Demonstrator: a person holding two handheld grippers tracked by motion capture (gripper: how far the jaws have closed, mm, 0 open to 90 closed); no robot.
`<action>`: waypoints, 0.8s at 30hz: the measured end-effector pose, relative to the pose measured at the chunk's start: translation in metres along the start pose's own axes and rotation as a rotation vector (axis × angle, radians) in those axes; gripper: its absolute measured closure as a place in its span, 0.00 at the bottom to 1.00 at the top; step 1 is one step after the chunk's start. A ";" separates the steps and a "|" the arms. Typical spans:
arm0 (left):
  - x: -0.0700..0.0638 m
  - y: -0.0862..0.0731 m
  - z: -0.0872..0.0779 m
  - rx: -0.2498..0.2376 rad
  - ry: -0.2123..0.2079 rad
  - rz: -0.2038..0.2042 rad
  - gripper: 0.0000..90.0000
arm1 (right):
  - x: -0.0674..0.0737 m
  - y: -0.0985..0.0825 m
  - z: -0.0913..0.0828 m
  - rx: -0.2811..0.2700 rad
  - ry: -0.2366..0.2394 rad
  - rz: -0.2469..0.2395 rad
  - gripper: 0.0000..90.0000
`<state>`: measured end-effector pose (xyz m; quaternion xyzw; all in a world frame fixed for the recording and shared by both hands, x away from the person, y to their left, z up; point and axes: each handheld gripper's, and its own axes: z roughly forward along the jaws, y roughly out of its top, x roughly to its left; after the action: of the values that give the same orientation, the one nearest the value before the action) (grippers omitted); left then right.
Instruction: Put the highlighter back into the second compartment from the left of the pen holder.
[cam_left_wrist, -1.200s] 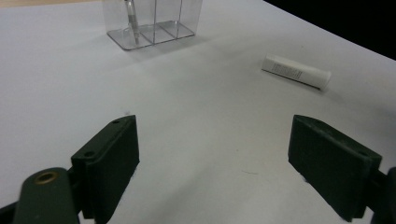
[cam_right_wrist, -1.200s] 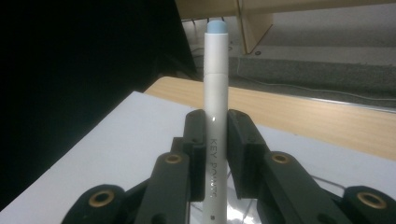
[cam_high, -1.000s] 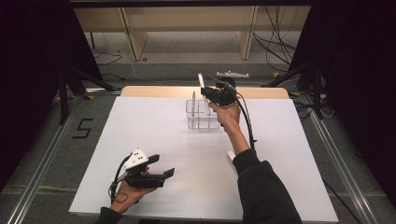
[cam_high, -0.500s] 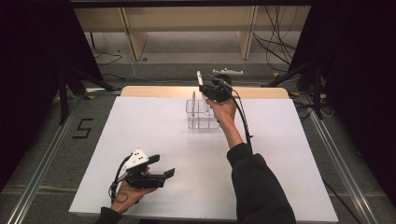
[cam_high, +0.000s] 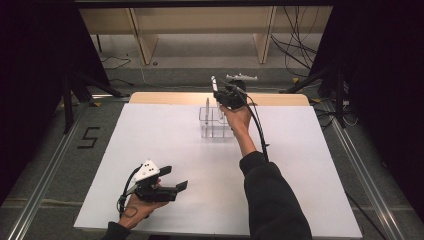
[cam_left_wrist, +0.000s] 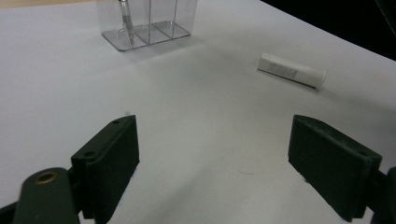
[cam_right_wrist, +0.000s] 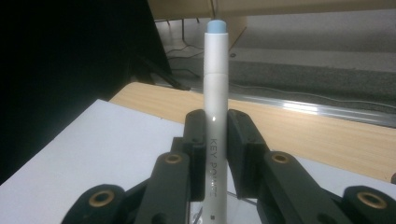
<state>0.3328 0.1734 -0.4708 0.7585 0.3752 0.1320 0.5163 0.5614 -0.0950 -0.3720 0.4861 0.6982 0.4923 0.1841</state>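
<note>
White pen (cam_right_wrist: 215, 93) — blue-tipped, upright

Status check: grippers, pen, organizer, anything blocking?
Right gripper shut on white pen, above clear organizer. Left gripper open, idle. White tube lies apart; nothing blocking.

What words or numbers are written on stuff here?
"KEY POINT", partly hidden: on the white pen held in the right tongs.
"5": marked on the floor left of the table.
Small print on the white tube lying on the table: too blurred to read.
</note>
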 end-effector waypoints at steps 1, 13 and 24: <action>0.000 0.000 0.000 -0.004 0.000 -0.004 0.18 | 0.000 0.000 0.000 -0.002 0.000 0.000 0.88; 0.000 0.000 0.000 0.002 -0.001 -0.002 0.18 | 0.000 -0.004 0.006 -0.006 -0.022 -0.016 0.88; 0.000 0.000 0.000 0.001 0.000 0.002 0.18 | 0.001 -0.009 0.013 0.007 -0.040 -0.030 0.88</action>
<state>0.3327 0.1733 -0.4711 0.7591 0.3747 0.1321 0.5156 0.5666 -0.0881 -0.3856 0.4857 0.7034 0.4773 0.2036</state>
